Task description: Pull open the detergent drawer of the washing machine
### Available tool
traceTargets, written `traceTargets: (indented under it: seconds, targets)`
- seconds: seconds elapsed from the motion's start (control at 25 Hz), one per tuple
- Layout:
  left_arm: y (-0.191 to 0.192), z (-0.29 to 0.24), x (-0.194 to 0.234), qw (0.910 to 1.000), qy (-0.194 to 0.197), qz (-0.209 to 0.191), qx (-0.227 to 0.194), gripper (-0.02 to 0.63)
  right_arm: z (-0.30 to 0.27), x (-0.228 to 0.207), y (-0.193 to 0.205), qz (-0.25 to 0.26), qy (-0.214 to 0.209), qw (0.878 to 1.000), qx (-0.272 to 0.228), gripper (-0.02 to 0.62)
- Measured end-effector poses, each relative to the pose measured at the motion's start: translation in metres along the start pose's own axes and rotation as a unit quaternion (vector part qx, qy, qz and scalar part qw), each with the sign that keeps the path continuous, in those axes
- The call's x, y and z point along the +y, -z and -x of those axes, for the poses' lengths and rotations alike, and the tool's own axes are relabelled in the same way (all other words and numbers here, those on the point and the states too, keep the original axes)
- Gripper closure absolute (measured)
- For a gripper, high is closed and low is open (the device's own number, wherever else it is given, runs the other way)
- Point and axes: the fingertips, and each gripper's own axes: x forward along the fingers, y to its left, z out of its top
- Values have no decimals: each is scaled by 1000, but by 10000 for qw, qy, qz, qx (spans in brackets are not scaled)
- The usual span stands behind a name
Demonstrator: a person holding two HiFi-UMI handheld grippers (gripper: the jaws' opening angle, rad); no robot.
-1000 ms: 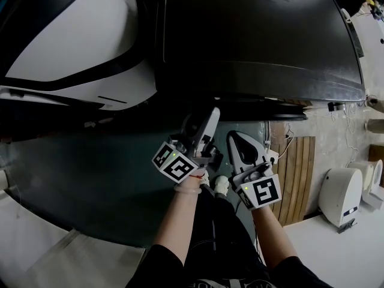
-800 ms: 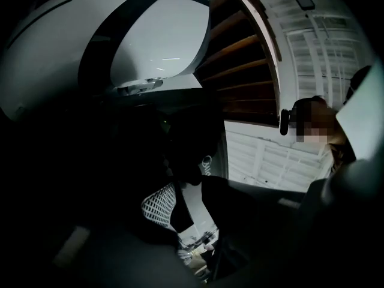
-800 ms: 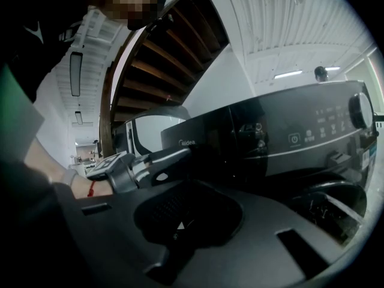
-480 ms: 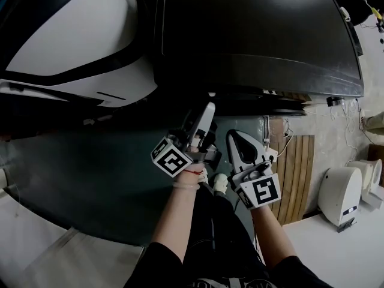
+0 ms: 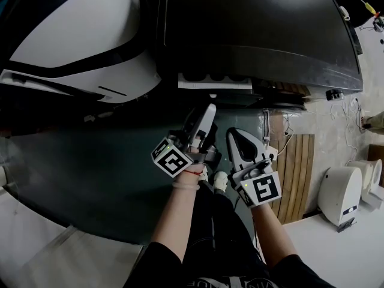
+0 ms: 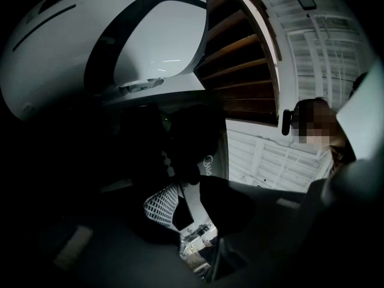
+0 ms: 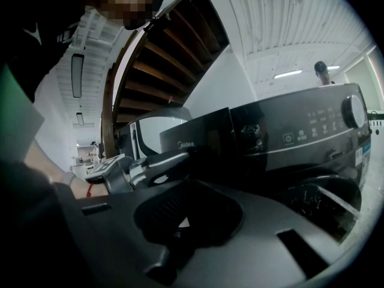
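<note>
A: Head view?
B: Black washer (image 5: 258, 29) fills the top, 12 to 2 o'clock. The drawer (image 5: 213, 84) sticks out of its front edge as a pale strip, just above centre at 12. Left gripper (image 5: 208, 114) sits right under it, with its tip up at the drawer's edge. Right gripper (image 5: 236, 138) is just beside the left one toward 3, apart from the washer. White machine (image 5: 72, 35) at 10.
A: Left gripper view?
B: Very dark. The jaws look pinched onto the drawer's black front (image 6: 191, 141), which fills the centre. Only a slit of light shows low between them at 6. White machine (image 6: 150, 41) at 11.
A: Right gripper view?
B: Jaws are pressed together at 6, with nothing between them. The drawer (image 7: 195, 138) stands proud of the washer's face, near centre. The left gripper (image 7: 165, 164) reaches in from 9 and meets the drawer's lower corner. Knob (image 7: 358, 110) at 3.
</note>
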Motion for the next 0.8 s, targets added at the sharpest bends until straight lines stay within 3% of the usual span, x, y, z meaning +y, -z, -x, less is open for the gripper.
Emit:
traceTargets:
  seconds: [0.8]
  targets:
    - [23,39,-23,9999,-111,15,43,488,35,24,4,170,-116,9998,-38,581]
